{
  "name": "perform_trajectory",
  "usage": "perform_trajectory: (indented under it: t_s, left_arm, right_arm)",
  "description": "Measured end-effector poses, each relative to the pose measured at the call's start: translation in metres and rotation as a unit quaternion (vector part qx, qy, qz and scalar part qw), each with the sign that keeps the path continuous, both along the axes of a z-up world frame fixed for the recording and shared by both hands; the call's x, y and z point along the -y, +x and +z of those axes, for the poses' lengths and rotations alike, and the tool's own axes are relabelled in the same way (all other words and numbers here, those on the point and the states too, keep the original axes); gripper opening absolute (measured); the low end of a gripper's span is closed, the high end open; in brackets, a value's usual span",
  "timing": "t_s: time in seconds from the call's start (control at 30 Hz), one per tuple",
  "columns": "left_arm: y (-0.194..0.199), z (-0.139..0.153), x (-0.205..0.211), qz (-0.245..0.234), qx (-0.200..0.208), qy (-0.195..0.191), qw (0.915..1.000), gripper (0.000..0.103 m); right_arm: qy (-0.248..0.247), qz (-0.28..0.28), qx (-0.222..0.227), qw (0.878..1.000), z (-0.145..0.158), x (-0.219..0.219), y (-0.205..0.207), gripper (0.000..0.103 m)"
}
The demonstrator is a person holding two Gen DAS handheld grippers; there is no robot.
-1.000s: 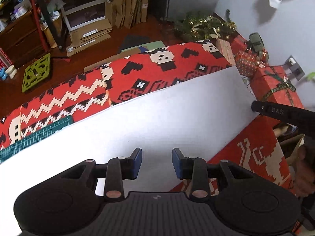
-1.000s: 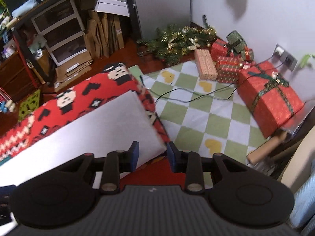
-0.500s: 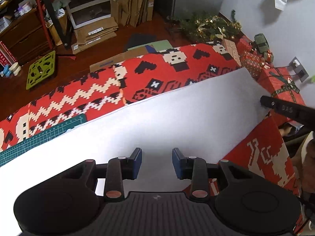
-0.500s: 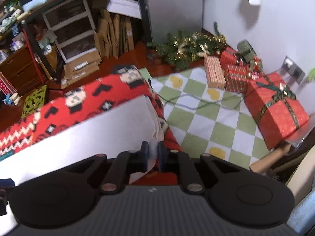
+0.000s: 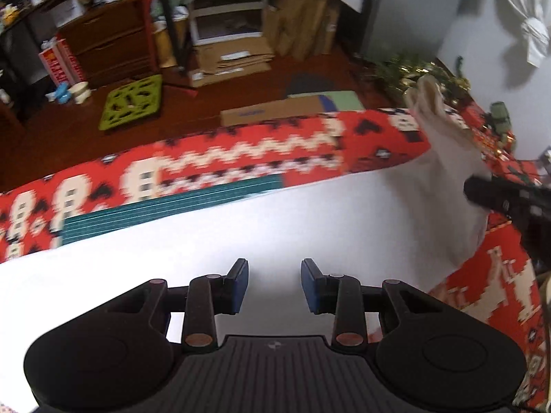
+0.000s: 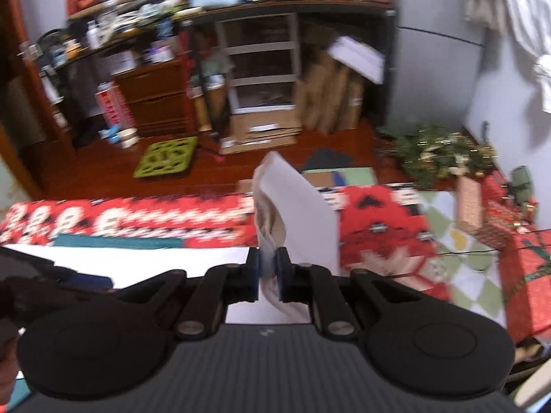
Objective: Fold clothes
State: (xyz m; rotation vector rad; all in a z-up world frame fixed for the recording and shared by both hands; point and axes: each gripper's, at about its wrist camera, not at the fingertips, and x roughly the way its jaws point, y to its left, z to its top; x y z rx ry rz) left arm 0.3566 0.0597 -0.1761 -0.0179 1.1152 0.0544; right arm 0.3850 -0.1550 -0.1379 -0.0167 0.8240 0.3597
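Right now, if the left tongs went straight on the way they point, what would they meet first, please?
Most likely the white cloth: it fills the view just ahead of the open left tongs, with nothing between. How far off it lies is unclear.

Left hand-held gripper open above white cloth.

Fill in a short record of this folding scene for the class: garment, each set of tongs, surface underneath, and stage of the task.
garment: white cloth, spread flat, one corner lifted
right tongs: shut on the cloth's raised corner
left tongs: open, nothing between the pads, above the flat cloth
surface: red patterned blanket with a green cutting mat on it
stage: first fold starting, corner raised but not yet laid over
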Motion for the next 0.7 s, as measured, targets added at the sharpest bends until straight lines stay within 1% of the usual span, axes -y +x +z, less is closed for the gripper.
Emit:
perform_trajectory:
  t_s: [0.07,0.2,0.3,0.37,0.4,0.43,0.5,0.6,0.7]
  left_arm:
    - [-0.009,0.001,-0.021,0.016,-0.001,0.002,0.9999,0.034]
    - [-0.022,-0.007,-0.056,0.046,-0.017,-0.005,0.9988,0.034]
    - [-0.028,-0.013,-0.073,0.060,-0.023,-0.014,0.9979,0.034]
    - [-0.028,-0.014,-0.082,0.071,-0.026,-0.027,0.9968,0.034]
    - [-0.028,-0.015,-0.085,0.075,-0.027,-0.036,0.9962,0.034]
    - [-0.029,-0.015,-0.087,0.077,-0.027,-0.046,0.9956,0.034]
    - [-0.029,-0.014,-0.087,0.077,-0.026,-0.067,0.9944,0.038]
    - [-0.025,-0.014,-0.084,0.074,-0.024,-0.100,0.9919,0.039]
    - [-0.014,-0.020,-0.072,0.054,-0.027,-0.126,0.9903,0.039]
  right_arm:
    - [0.001,0.027,-0.005,1.000,0.000,-0.028,-0.010,0.010]
    - [-0.004,0.078,-0.013,0.997,-0.012,-0.083,-0.037,0.010]
    - [-0.022,0.108,-0.033,0.993,-0.038,-0.114,-0.051,0.011]
    - [-0.039,0.127,-0.049,0.990,-0.058,-0.132,-0.057,0.018]
    - [-0.046,0.137,-0.056,0.988,-0.066,-0.140,-0.060,0.019]
    - [-0.046,0.147,-0.061,0.986,-0.069,-0.143,-0.063,0.027]
    - [-0.046,0.167,-0.068,0.983,-0.072,-0.149,-0.070,0.039]
    - [-0.048,0.169,-0.065,0.982,-0.065,-0.149,-0.076,0.040]
    - [-0.058,0.154,-0.063,0.984,-0.058,-0.139,-0.074,0.037]
